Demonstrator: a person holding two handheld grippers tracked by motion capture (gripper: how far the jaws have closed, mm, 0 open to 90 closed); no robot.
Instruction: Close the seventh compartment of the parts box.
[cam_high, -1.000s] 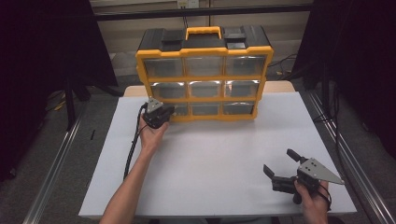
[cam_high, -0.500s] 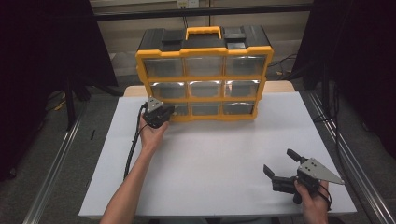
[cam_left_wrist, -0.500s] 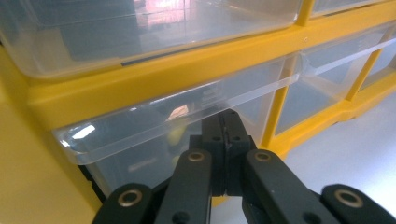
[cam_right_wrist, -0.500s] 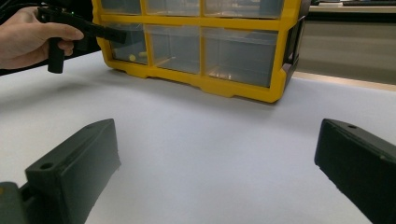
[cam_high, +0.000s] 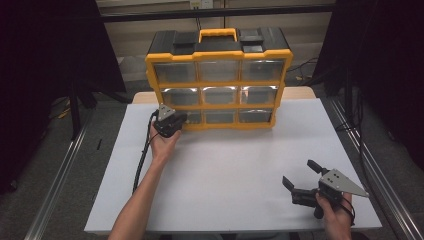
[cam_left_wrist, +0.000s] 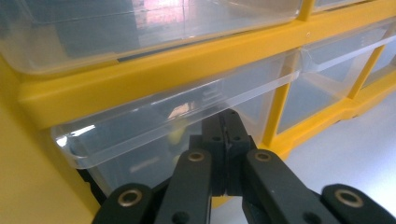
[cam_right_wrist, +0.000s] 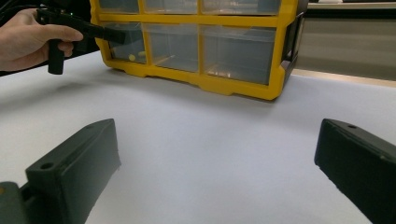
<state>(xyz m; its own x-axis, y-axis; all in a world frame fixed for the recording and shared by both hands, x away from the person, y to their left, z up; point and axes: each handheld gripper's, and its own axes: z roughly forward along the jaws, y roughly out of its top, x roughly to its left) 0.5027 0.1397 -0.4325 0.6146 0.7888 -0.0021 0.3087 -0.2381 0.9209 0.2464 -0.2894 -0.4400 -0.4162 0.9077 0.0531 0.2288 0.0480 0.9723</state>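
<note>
Room: dark curtains hang on both sides, and a pale wall stands behind the table, which has a white top.
Cabinet: a yellow organizer cabinet stands upright at the far middle of the table. It has a black top, a yellow handle and 9 clear drawers in 3 rows of 3.
Bottom-left drawer: the bottom-left drawer is the thing you work on. It sits in the lowest row, at the cabinet's left end in the high view. In the left gripper view its clear front lip stands a little forward of the yellow frame. Something small and yellow lies inside; what it is I cannot tell.
Left gripper: your left gripper is level and points at this drawer. Its fingers are clenched together, with no gap between them, and their tips are just under the drawer's lip. Whether they touch the plastic I cannot tell.
Right gripper: your right gripper is near the right front corner of the table, well apart from the cabinet. Its fingers are released wide and nothing is between them; the bare white table lies under them.
Cable: a black cable runs from the left gripper along your forearm.
</note>
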